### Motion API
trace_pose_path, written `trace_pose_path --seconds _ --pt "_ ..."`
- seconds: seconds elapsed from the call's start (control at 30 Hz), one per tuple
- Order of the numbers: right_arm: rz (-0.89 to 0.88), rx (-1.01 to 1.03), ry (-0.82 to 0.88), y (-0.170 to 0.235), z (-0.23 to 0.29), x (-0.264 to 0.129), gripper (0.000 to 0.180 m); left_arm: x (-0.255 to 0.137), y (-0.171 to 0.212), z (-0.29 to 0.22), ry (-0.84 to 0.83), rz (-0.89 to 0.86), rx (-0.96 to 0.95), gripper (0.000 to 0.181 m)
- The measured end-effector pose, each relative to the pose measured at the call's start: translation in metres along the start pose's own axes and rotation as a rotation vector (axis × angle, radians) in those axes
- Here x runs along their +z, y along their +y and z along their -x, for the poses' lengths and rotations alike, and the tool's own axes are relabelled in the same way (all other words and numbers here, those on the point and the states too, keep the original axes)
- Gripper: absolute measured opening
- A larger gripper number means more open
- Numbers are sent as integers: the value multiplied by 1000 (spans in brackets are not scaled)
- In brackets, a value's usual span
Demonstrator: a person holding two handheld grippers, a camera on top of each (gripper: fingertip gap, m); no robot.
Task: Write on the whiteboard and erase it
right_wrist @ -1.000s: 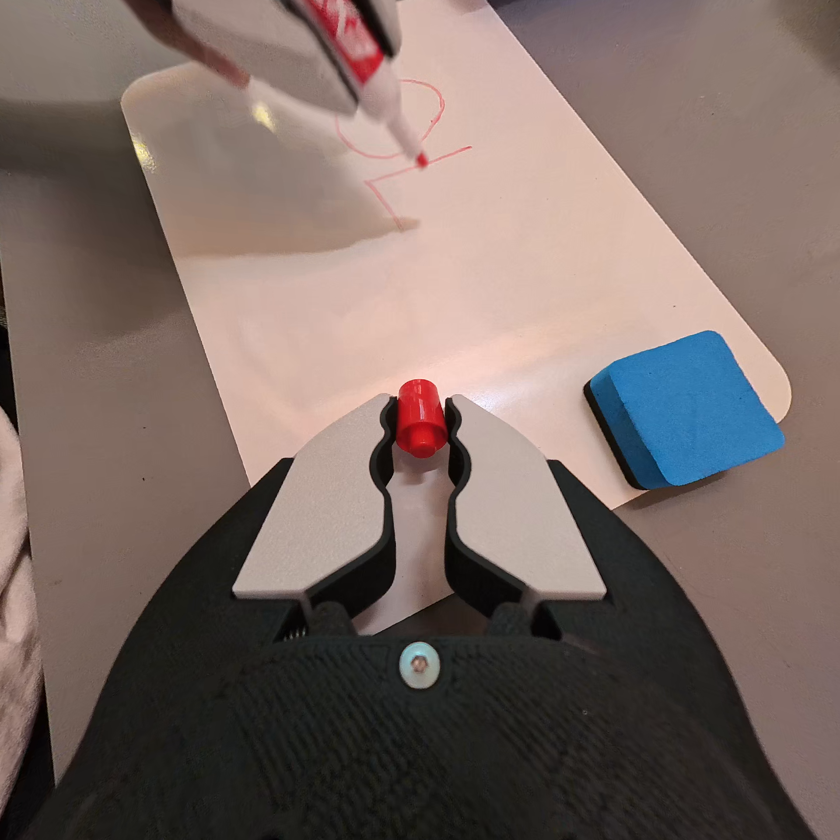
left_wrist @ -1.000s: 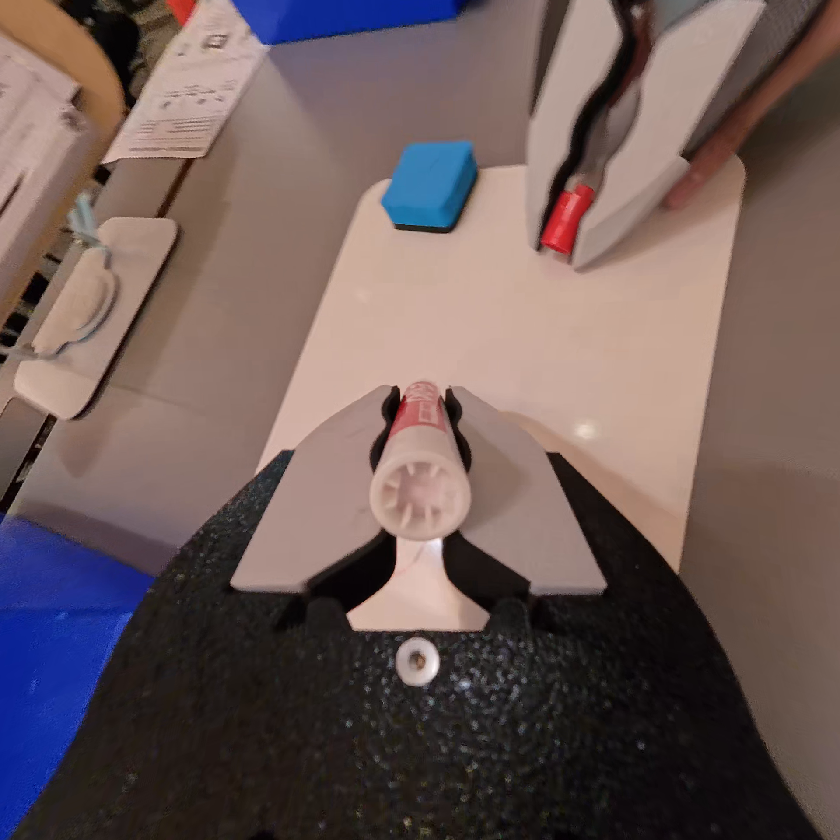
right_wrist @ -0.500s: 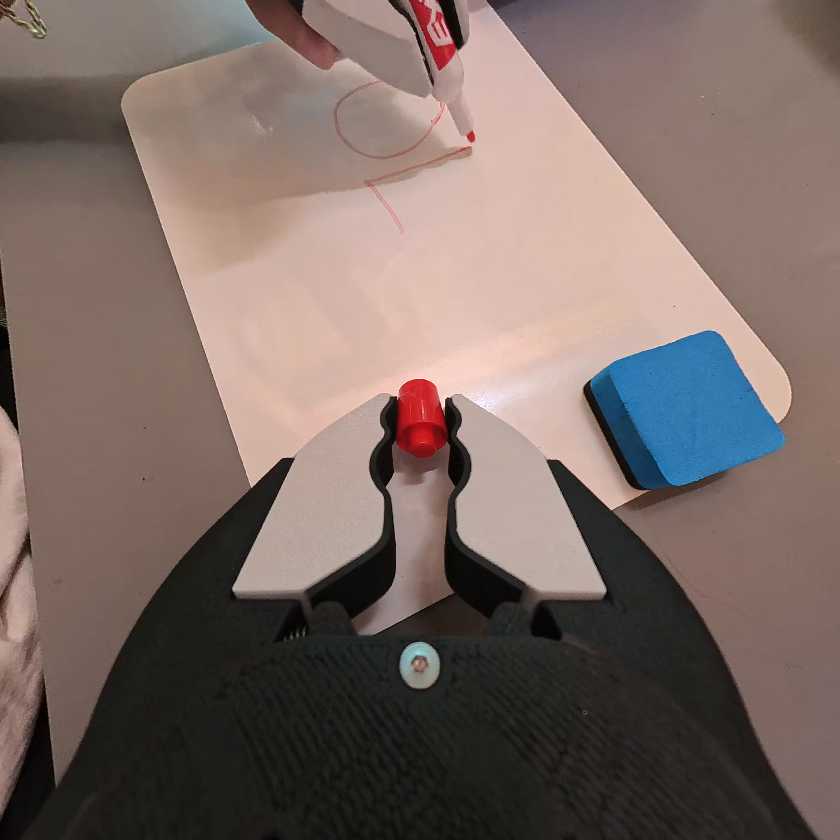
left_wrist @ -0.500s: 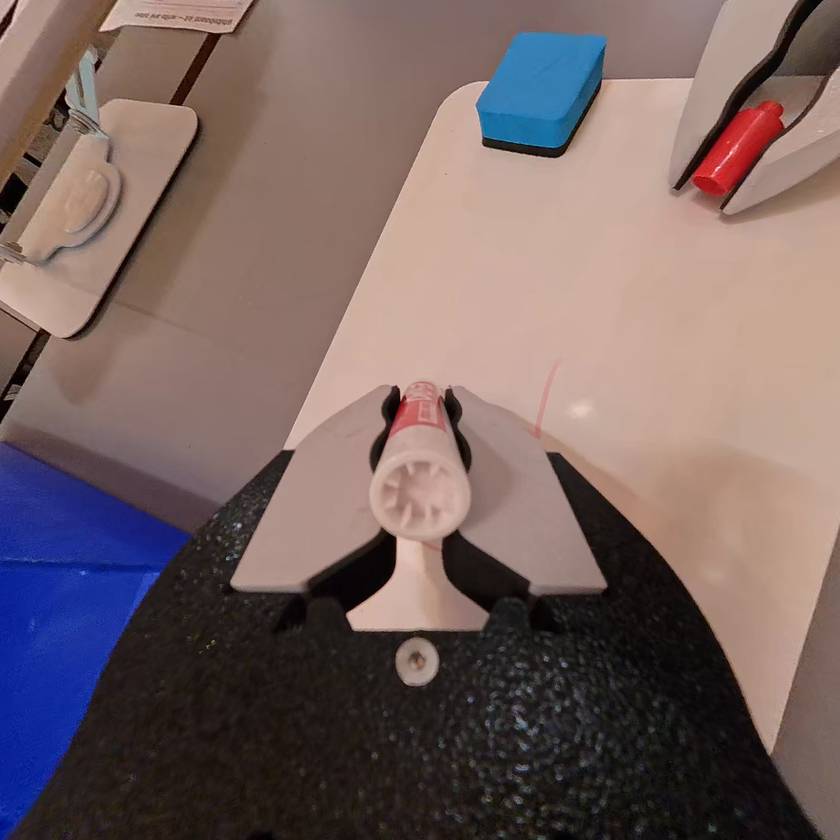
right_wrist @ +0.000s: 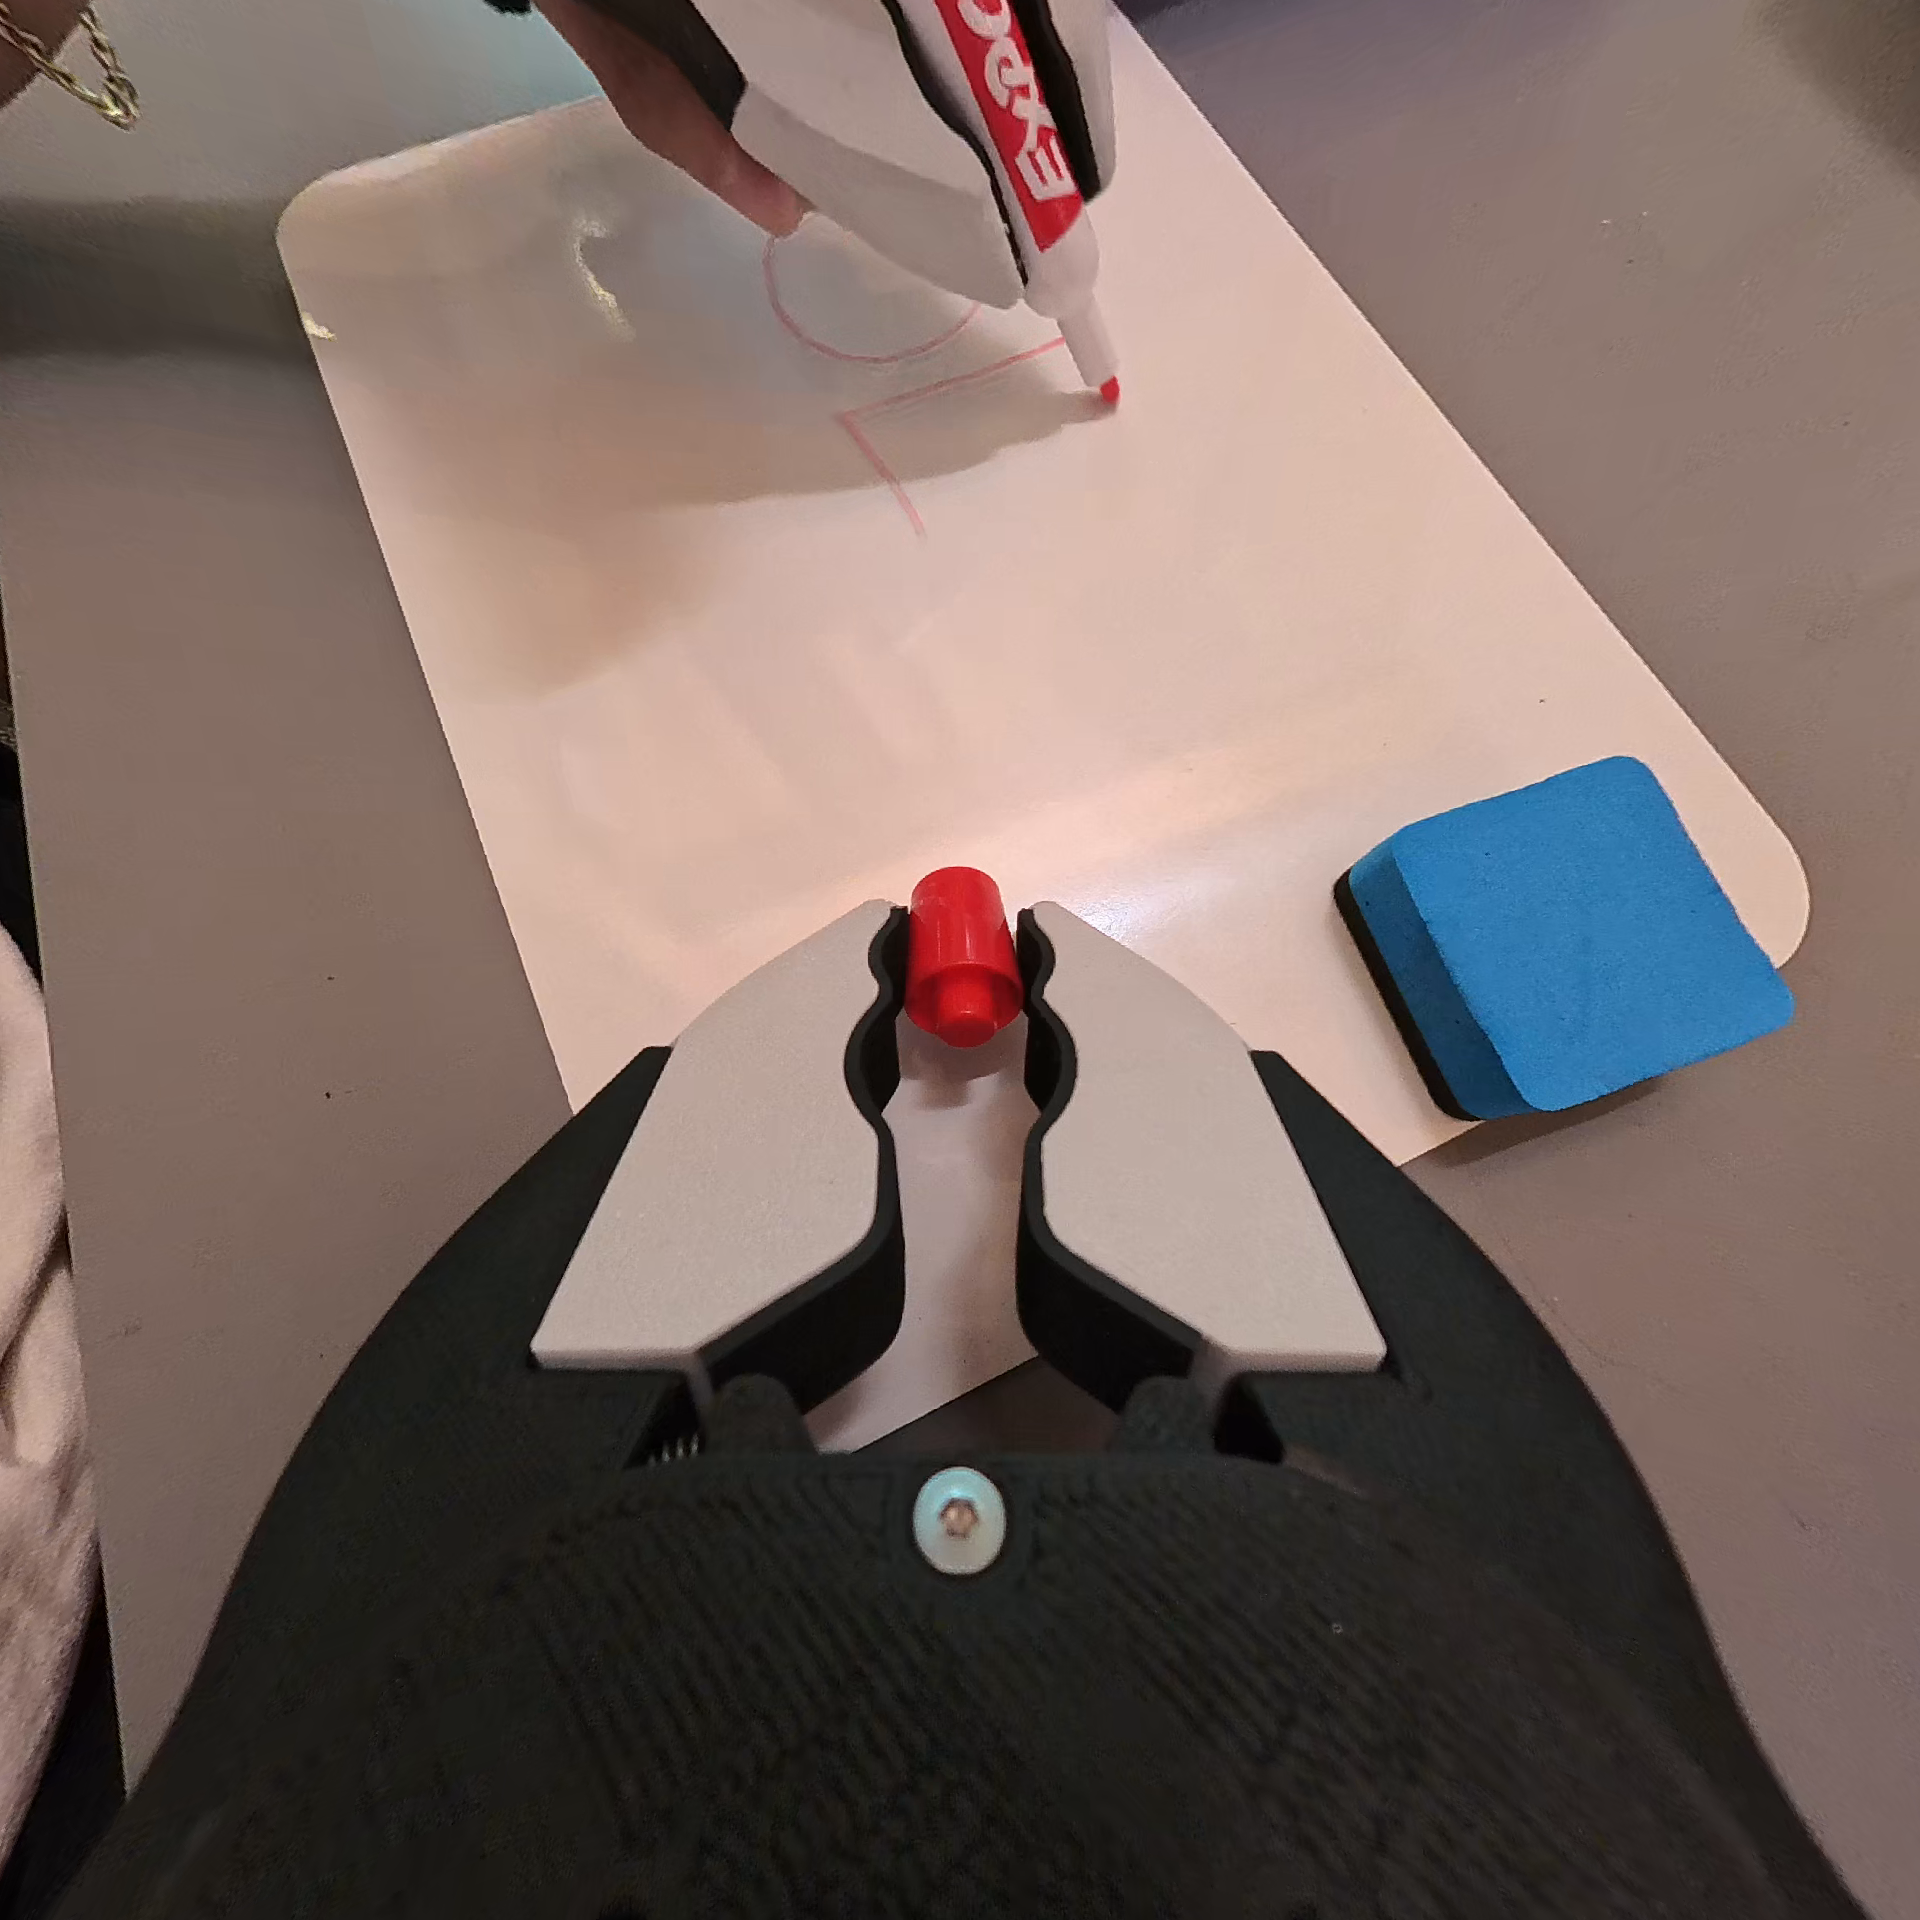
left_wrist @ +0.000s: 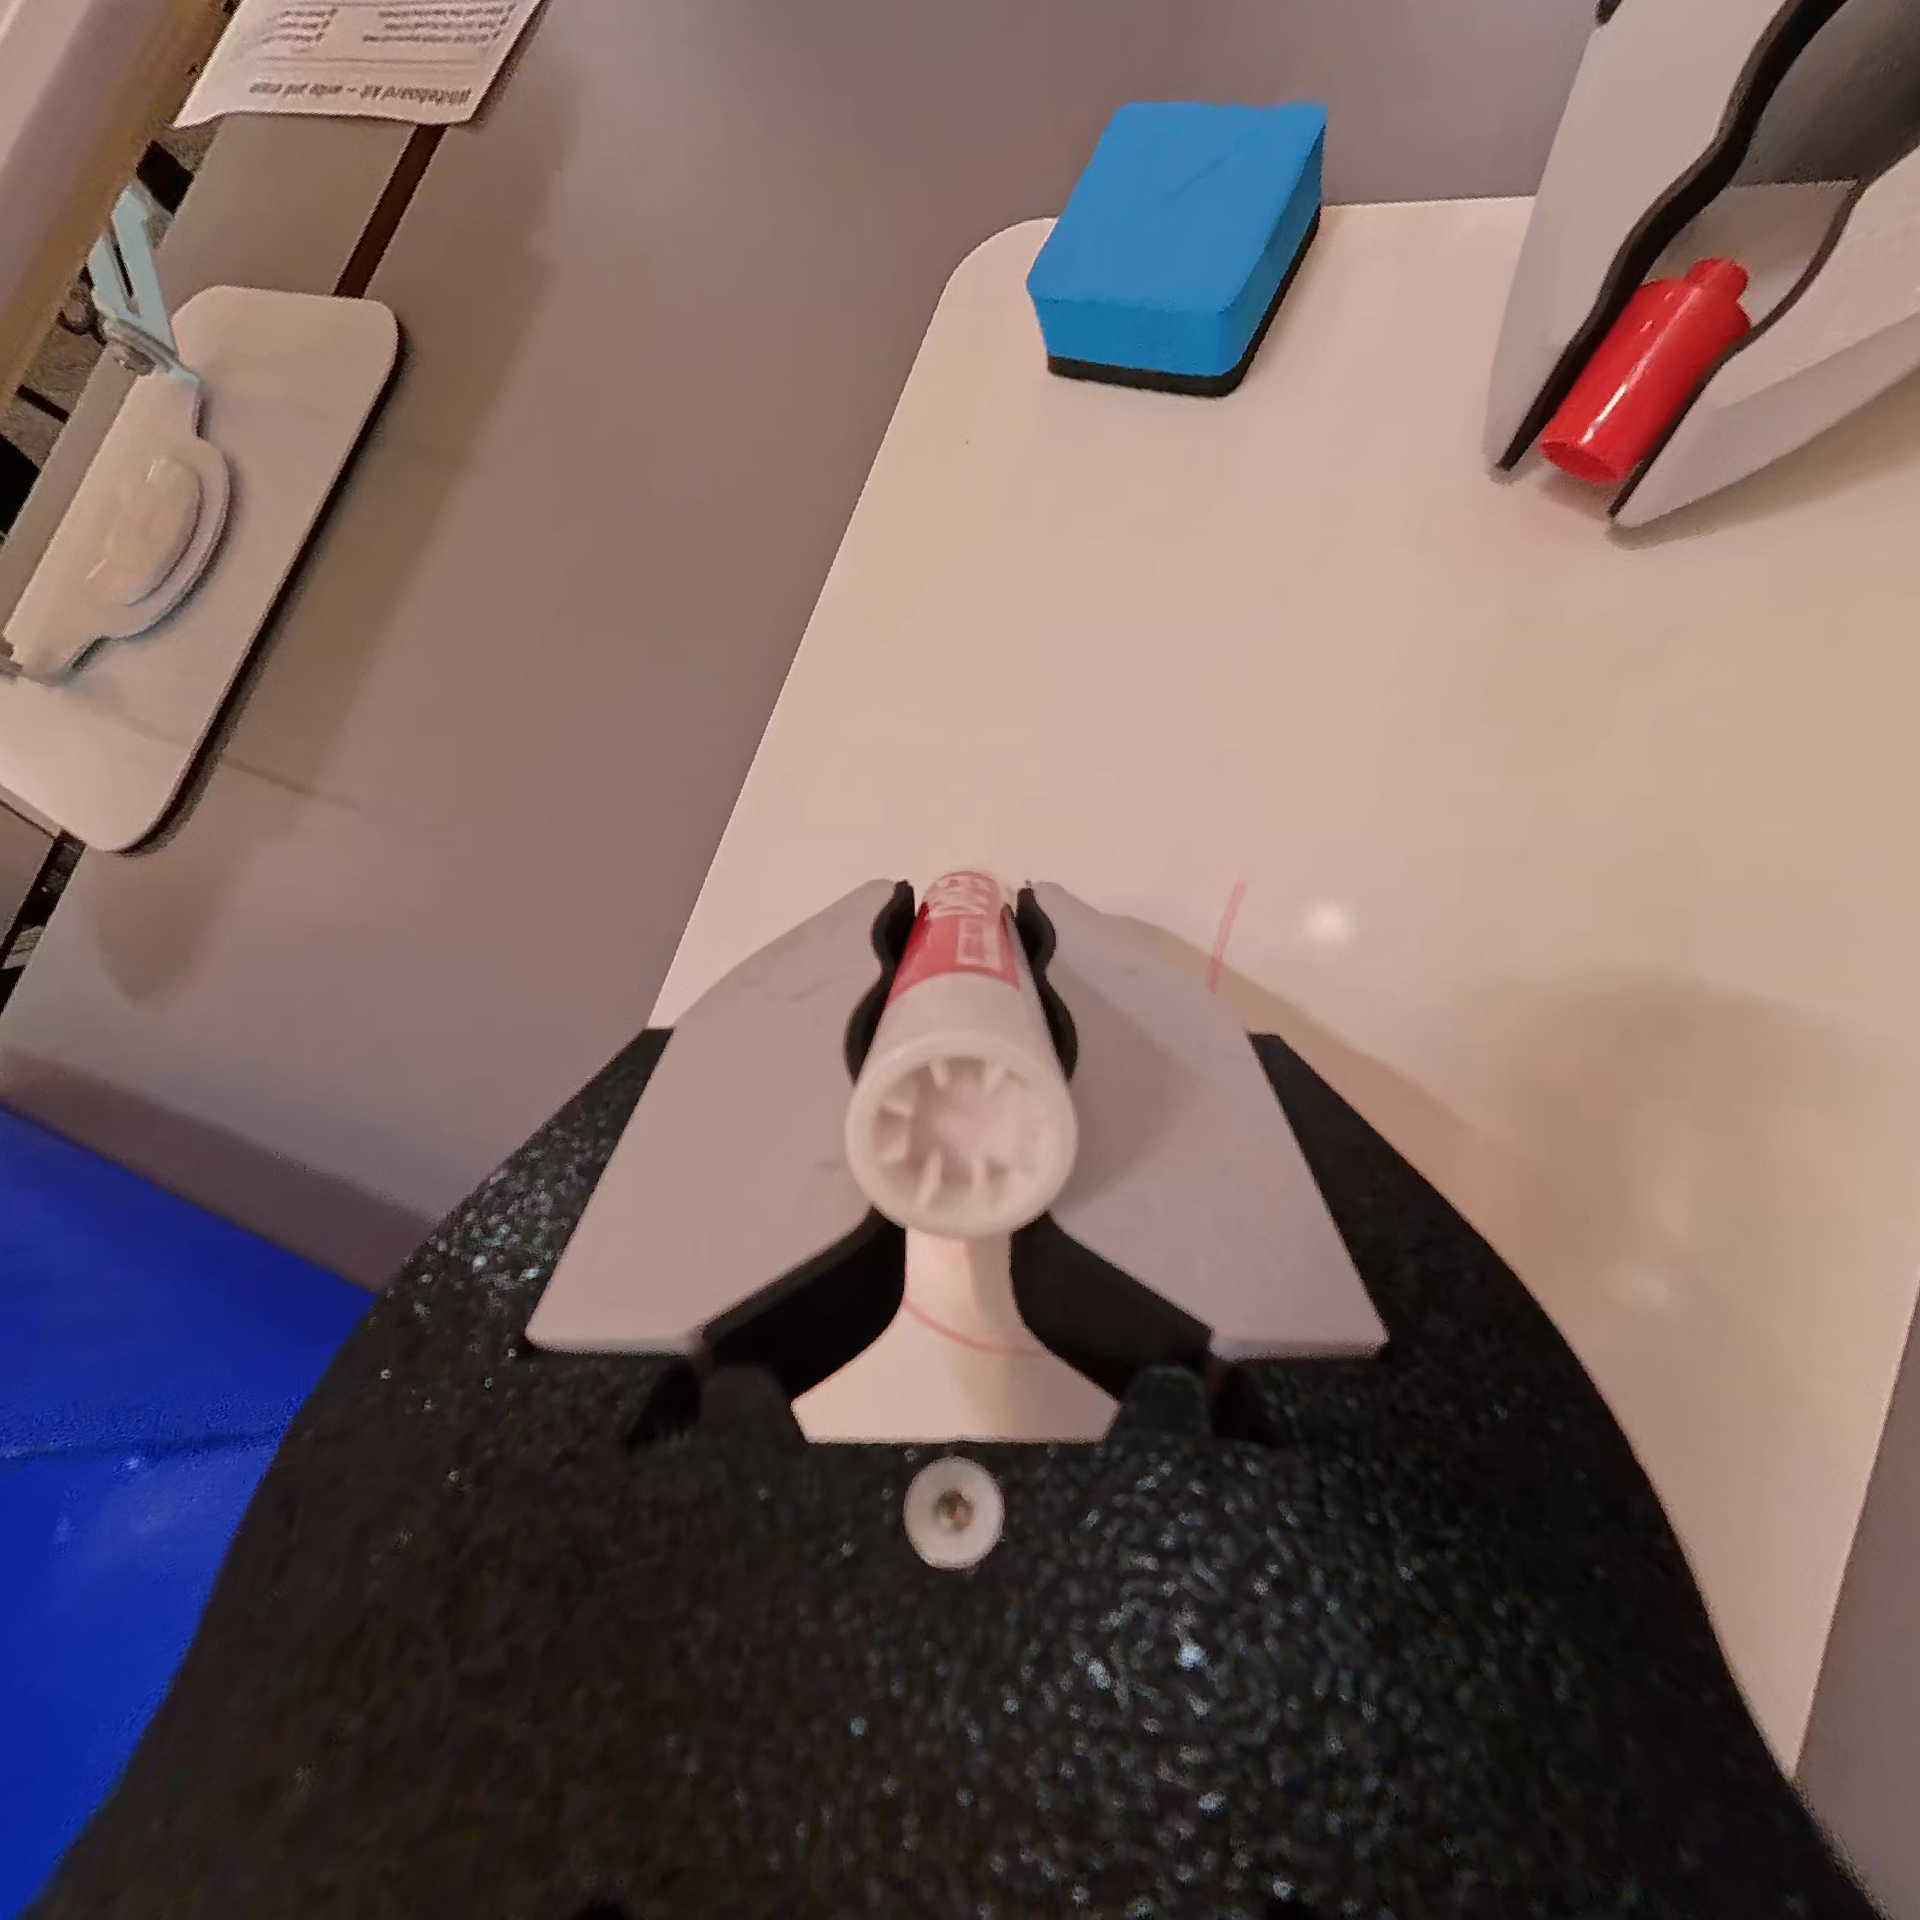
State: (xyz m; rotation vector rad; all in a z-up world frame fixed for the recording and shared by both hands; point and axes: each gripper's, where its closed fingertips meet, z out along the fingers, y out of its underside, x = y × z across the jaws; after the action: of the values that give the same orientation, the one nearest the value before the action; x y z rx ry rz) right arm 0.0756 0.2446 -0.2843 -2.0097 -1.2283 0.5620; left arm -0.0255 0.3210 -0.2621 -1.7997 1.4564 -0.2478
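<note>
I judge the writing step in hand: my left gripper (right_wrist: 1049, 249), clamped on the marker (right_wrist: 1023, 177), has its tip on the whiteboard (right_wrist: 1039, 675) at upper centre; my right gripper (right_wrist: 958, 920) pinches the red cap (right_wrist: 956, 971); next, recap, then fetch the blue eraser (right_wrist: 1569, 935) at right.

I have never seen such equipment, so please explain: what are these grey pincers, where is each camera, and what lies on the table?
These are hand-held grippers, one per hand, each with a camera looking along its fingers. In the left wrist view, the left gripper clamps a red marker. The right wrist view shows that marker's tip at the whiteboard, beside thin red lines. The right gripper holds the red cap. A blue eraser lies on the board's corner.
</note>
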Motion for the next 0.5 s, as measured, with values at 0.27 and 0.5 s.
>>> trace_pose_path --seconds 0.27,0.5 --pt "0 0 0 0 0 0 20 11 -13 -6 23 -16 22 19" --pt "0 0 0 0 0 0 20 5 -12 -15 44 -15 32 19"
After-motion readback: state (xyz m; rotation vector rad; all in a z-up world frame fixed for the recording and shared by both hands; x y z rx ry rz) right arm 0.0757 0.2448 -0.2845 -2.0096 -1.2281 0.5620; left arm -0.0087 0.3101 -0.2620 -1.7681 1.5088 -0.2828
